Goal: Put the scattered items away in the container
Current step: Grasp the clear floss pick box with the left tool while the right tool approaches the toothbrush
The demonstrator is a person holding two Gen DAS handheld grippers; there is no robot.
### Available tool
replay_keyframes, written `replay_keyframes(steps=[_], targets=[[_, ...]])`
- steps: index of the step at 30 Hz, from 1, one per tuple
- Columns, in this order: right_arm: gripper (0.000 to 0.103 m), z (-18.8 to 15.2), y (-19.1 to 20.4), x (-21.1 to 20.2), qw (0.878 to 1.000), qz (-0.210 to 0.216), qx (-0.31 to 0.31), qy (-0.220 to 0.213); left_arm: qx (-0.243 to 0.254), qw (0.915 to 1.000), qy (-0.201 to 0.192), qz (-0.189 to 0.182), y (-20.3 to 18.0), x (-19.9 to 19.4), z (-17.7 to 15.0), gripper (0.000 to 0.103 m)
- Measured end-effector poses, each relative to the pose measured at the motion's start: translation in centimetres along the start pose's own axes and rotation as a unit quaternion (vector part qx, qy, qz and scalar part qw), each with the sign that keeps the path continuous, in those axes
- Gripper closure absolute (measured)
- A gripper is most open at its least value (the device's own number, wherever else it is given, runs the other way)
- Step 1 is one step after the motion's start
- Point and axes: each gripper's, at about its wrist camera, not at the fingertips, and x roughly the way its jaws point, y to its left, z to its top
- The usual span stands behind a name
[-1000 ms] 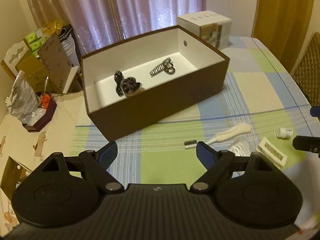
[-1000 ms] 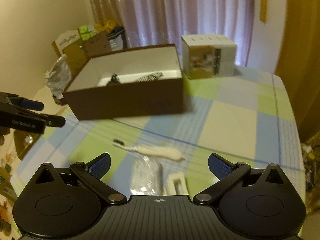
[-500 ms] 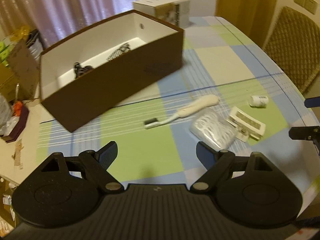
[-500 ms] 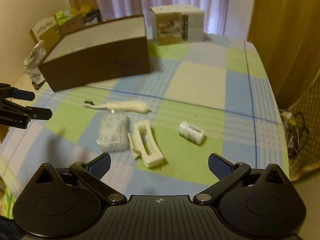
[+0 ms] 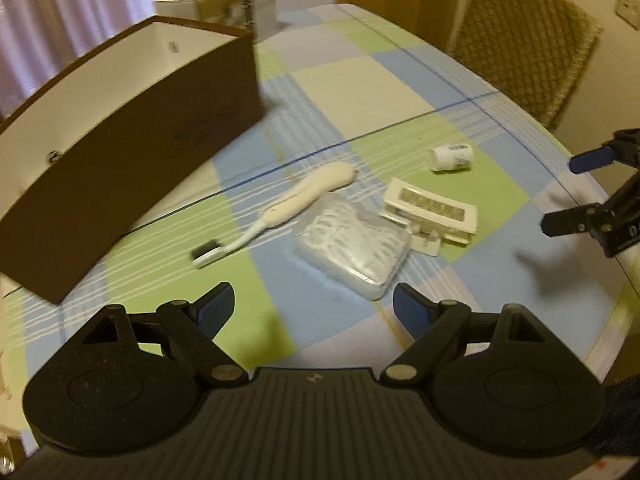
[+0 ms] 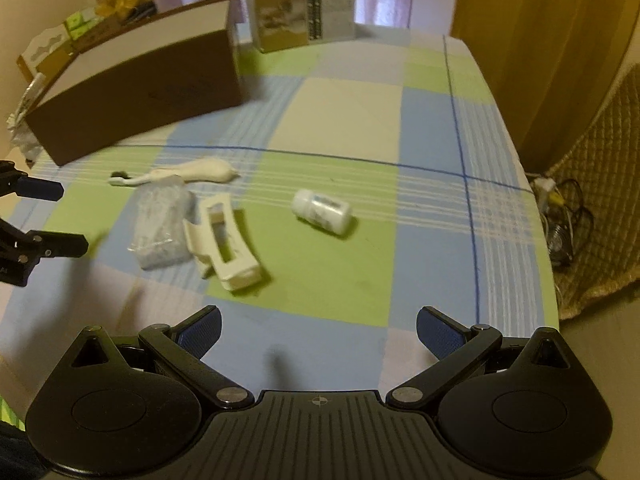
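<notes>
Both claws, left (image 5: 312,308) and right (image 6: 318,328), gape empty; toothbrush (image 5: 288,208) lies bristles toward box (image 5: 120,168).

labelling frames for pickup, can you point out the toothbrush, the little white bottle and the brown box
toothbrush (image 5: 308,195), left wrist view, on its thick cream handle
little white bottle (image 6: 322,212), right wrist view, middle of its lying body
brown box (image 5: 132,152), left wrist view, on its outer brown side wall

A white carton (image 6: 302,10) stands on the checked tablecloth (image 6: 340,116), a quilted chair (image 5: 524,36) beside the table.
</notes>
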Motion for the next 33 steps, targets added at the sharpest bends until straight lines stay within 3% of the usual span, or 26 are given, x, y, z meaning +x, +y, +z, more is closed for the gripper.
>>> replay_keyframes(steps=[9, 19, 26, 29, 33], targets=[[0.002, -0.7, -1.6, 0.8, 0.999, -0.019, 0.030, 0.016, 0.088, 0.9951, 0.001, -0.044, -0.2, 3.3, 1.3, 0.010], [0.002, -1.7, -4.2, 1.4, 0.994, -0.042, 0.091, 0.034, 0.175, 0.9809, 0.015, -0.083, -0.3, 6.7, 2.7, 0.005], [0.002, -1.9, -5.0, 1.6, 0.991, -0.047, 0.114, 0.040, 0.203, 0.9736, 0.005, -0.104, -0.8, 8.5, 3.3, 0.005], [0.002, -1.7, -5.1, 1.5, 0.992, -0.047, 0.113, 0.040, 0.206, 0.9728, 0.011, -0.105, -1.1, 9.3, 3.1, 0.016], [0.002, -1.4, -5.2, 1.7, 0.992, -0.044, 0.110, 0.036, 0.192, 0.9757, 0.002, -0.106, -0.7, 8.9, 2.6, 0.018]])
